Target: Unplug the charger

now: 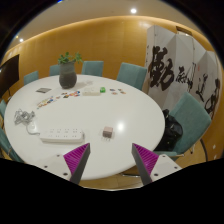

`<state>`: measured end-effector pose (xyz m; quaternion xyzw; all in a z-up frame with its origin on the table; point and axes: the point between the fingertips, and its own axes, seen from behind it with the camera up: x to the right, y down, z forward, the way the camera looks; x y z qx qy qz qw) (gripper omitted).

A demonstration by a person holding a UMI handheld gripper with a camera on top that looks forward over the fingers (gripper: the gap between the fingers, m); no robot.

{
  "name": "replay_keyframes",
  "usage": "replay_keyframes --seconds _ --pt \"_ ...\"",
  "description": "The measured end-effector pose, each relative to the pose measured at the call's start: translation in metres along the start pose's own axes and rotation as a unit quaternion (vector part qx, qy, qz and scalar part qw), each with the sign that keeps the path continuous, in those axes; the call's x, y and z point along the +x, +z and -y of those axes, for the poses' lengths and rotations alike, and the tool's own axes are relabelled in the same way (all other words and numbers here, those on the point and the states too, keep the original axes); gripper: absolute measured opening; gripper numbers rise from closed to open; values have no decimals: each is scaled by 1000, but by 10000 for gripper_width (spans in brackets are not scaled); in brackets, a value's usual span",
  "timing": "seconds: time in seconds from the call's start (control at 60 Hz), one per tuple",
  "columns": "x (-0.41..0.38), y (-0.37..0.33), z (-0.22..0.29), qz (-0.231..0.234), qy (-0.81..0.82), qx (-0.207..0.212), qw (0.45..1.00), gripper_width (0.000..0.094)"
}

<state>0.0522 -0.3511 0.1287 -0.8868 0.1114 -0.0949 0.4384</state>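
A white power strip (62, 134) lies on the round white table (110, 110), ahead of my left finger. A white charger (23, 120) sits left of the strip near the table's left edge; whether it is plugged in is not clear. My gripper (110, 160) is open and empty, its magenta pads (78, 157) wide apart above the table's near edge, short of the strip.
A small dark box (107, 129) lies right of the strip. A potted plant (67, 72) stands at the table's back, with papers (55, 96) and small items near it. Teal chairs (190, 118) ring the table. A white screen with black calligraphy (185, 72) stands right.
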Motion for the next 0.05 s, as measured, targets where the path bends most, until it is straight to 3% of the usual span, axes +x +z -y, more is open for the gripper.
replay_keyframes --seconds 0.05 --pt "-1 -1 2 5 0 1 1000 873"
